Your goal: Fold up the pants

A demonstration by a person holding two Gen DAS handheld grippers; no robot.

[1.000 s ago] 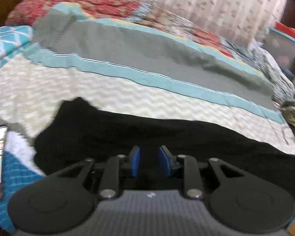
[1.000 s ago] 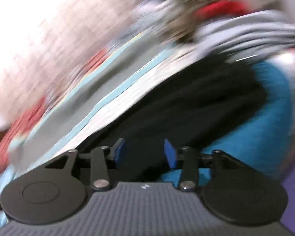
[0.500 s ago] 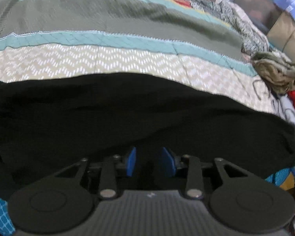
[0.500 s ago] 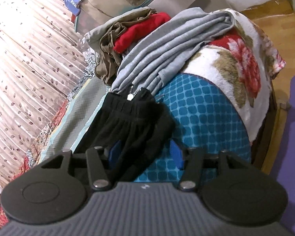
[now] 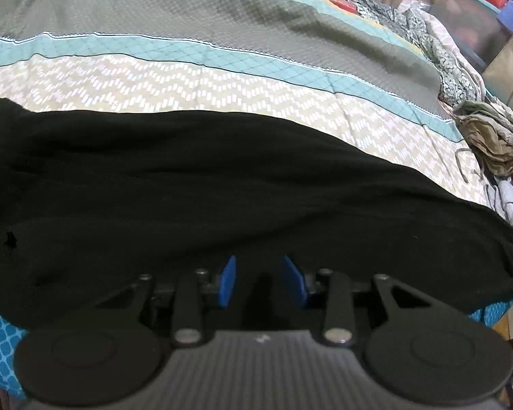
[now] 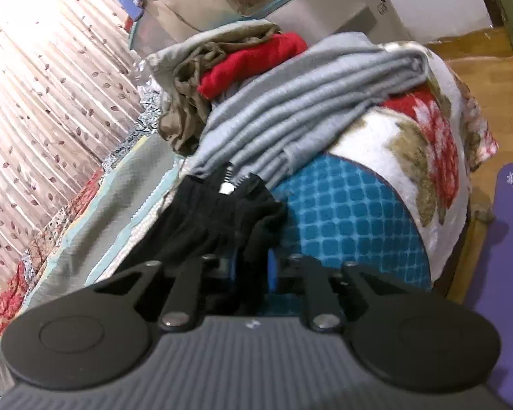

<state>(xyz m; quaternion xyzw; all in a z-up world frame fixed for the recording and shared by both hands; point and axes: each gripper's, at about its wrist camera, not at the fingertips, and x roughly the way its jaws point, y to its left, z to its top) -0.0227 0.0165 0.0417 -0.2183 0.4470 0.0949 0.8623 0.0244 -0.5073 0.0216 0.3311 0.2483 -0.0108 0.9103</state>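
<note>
Black pants (image 5: 195,184) lie lengthwise across the striped quilt (image 5: 188,82) on a bed. My left gripper (image 5: 260,282) hovers over their near edge, around the middle, its blue pads (image 5: 227,282) apart and gripping nothing; a dark fold shows in the gap. In the right wrist view the pants' bunched end (image 6: 222,218), with a metal zipper pull (image 6: 226,188), sits at the bed's corner. My right gripper (image 6: 251,263) is closing on that end; black fabric fills the narrow gap between its pads (image 6: 272,266).
A pile of clothes lies just beyond the pants' end: grey folded garment (image 6: 307,109), red cloth (image 6: 253,58), olive garment (image 6: 188,109). A floral blanket (image 6: 427,136) hangs over the bed corner. Below are a wood floor and a purple mat (image 6: 499,246).
The left gripper slid right along the pants, dropped closer, and its pads spread a little. The right gripper's pads closed from wide apart onto the bunched black fabric.
</note>
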